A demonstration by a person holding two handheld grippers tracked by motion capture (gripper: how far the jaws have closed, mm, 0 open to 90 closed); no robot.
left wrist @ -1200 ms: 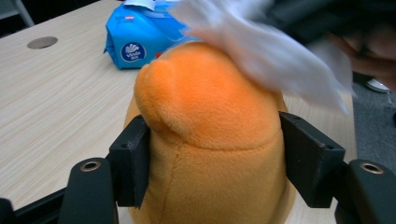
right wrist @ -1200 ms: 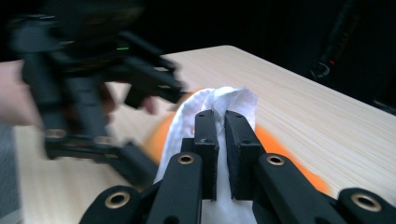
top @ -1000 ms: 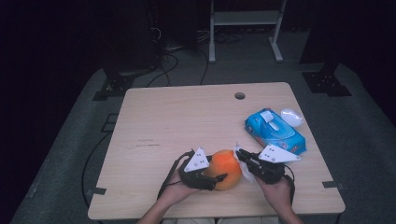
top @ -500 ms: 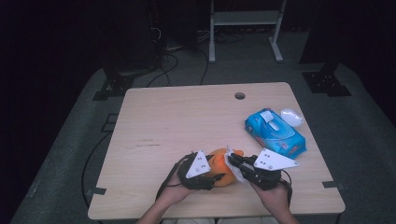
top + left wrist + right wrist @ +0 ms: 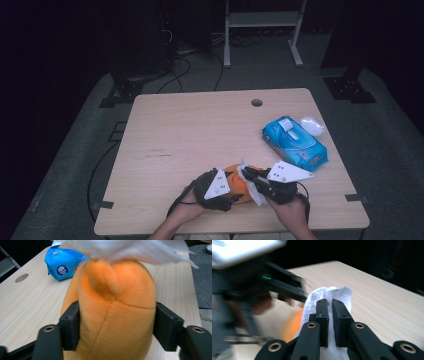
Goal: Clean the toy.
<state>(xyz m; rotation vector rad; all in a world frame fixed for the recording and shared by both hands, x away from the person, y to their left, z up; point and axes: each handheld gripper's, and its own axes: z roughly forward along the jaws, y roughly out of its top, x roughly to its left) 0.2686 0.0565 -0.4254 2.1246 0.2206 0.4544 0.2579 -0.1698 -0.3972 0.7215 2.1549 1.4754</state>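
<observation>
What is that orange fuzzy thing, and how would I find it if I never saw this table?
Look at the near edge of the wooden table, where the person's two hands come in. Between them sits the orange plush toy, squeezed by the left gripper, with a white wipe in the right gripper pressed on top. It is the soft orange one; the blue wipes pack is shiny and flat.

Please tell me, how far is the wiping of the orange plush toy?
Done: a white wipe is out of the blue wipes pack. In hand: the left hand-held gripper clamps the orange plush toy, and the right hand-held gripper presses the wipe on it. Left: the remaining wiping, putting things down.
</observation>
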